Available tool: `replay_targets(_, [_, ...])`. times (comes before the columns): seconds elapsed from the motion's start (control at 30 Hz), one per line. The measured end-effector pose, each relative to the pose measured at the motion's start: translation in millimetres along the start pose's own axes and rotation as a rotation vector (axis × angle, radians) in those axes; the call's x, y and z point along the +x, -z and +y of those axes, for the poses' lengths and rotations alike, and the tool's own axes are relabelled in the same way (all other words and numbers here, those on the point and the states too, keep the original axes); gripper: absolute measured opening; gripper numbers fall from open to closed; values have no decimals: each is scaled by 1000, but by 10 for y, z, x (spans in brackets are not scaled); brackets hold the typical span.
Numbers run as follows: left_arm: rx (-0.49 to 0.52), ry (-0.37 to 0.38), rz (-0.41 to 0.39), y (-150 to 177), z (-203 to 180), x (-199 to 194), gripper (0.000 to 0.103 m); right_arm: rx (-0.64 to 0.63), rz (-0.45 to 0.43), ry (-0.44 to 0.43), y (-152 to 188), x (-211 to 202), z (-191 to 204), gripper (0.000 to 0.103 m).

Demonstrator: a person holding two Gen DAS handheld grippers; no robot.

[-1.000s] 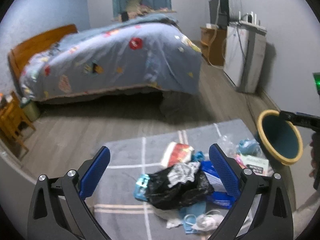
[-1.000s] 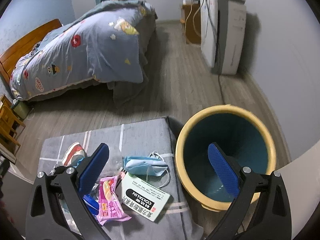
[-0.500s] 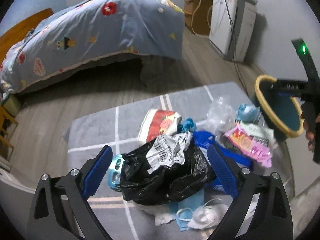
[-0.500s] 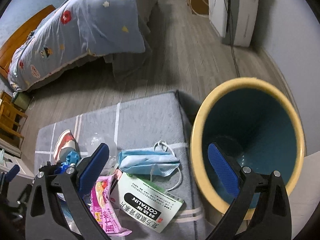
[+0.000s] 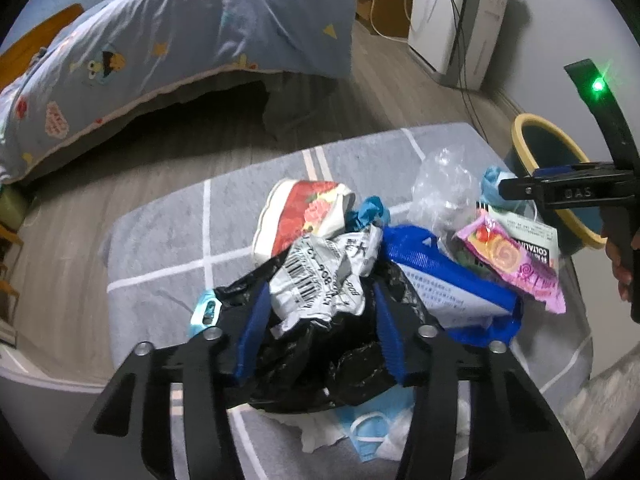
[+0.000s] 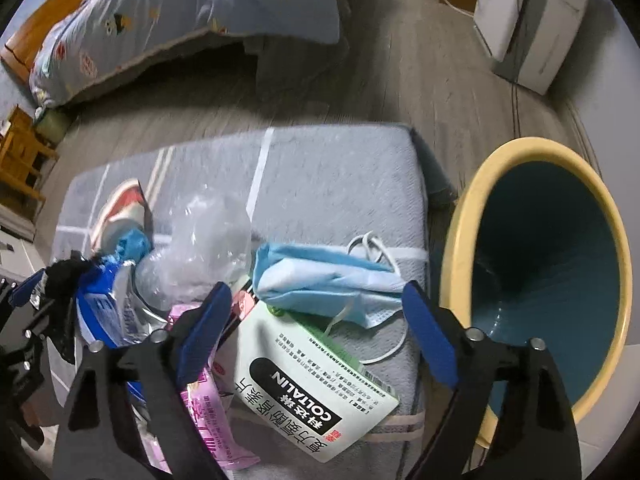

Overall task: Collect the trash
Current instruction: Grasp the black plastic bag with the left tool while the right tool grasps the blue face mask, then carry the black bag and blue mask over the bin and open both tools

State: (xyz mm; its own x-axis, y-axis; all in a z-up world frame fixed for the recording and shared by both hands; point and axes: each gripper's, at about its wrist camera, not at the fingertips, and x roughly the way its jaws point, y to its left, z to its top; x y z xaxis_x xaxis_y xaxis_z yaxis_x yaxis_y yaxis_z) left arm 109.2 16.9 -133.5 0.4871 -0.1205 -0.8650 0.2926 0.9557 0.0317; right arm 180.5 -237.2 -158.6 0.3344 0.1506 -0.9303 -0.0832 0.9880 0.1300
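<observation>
A pile of trash lies on a grey padded surface (image 5: 160, 240). My left gripper (image 5: 320, 320) is closed around a black plastic bag (image 5: 320, 364) with a crumpled grey barcode wrapper (image 5: 324, 276) on it. Beside it lie a blue package (image 5: 448, 280), a pink wrapper (image 5: 512, 264) and a red-and-white paper cup (image 5: 304, 216). My right gripper (image 6: 320, 324) is open above a blue face mask (image 6: 320, 276) and a white COLTALIN box (image 6: 308, 380). A yellow-rimmed teal bin (image 6: 560, 280) stands right of the surface.
A bed with a blue patterned quilt (image 5: 180, 40) stands across the wooden floor. A white appliance (image 5: 452, 20) with cables stands by the right wall. A clear plastic bag (image 6: 208, 232) lies in the pile. Another face mask (image 5: 368, 428) lies under the black bag.
My left gripper moved down onto the pile and closed its fingers on the black bag. My right gripper moved lower toward the mask and box, still open.
</observation>
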Motion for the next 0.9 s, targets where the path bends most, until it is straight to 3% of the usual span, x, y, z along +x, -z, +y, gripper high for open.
replay_targets(0.13, [21, 2, 5, -2, -20, -1, 35, 15, 32, -22, -6, 71, -34, 51])
replay_targets(0.2, [36, -18, 10, 0, -35, 0, 30, 23, 28, -42, -24, 54, -45, 44])
replay_targets(0.27, [42, -33, 8, -2, -27, -9, 23, 22, 22, -65, -29, 22, -43, 20])
replay_targets(0.43, [17, -54, -38, -19, 40, -148, 18, 19, 7, -72, -14, -76, -31, 20])
replay_targets(0.53, [8, -67, -61, -25, 67, -244, 17, 26, -13, -93, -26, -167, -49, 8])
replay_targets(0.8, [-38, -72, -192, -104, 150, -681, 17, 24, -86, -124, -55, -474, -61, 7])
replay_targets(0.9, [-11, -81, -250, -197, 76, -883, 17, 9, -122, -133, -80, -653, -45, 6])
